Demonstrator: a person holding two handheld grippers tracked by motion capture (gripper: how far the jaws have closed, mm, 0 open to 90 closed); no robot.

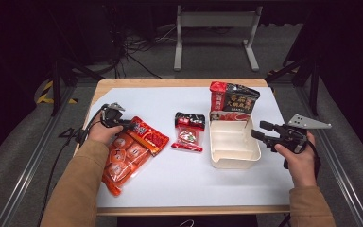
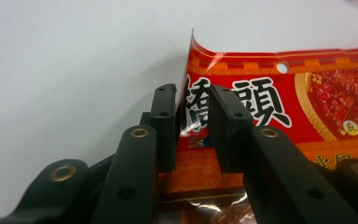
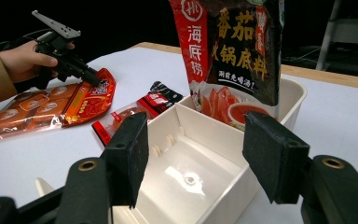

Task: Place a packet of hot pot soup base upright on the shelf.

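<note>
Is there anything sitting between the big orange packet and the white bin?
Yes: the small red and black packet lies flat on the table between the big orange packet, whose edge sits between the left gripper's jaws, and the white bin.

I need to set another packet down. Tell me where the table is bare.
Free: the white sheet along the near edge, in front of the orange packet and bin; also the far left corner, behind the small packet. Crowded: the middle row, and the bin's far compartment, where the tall packet stands.
</note>
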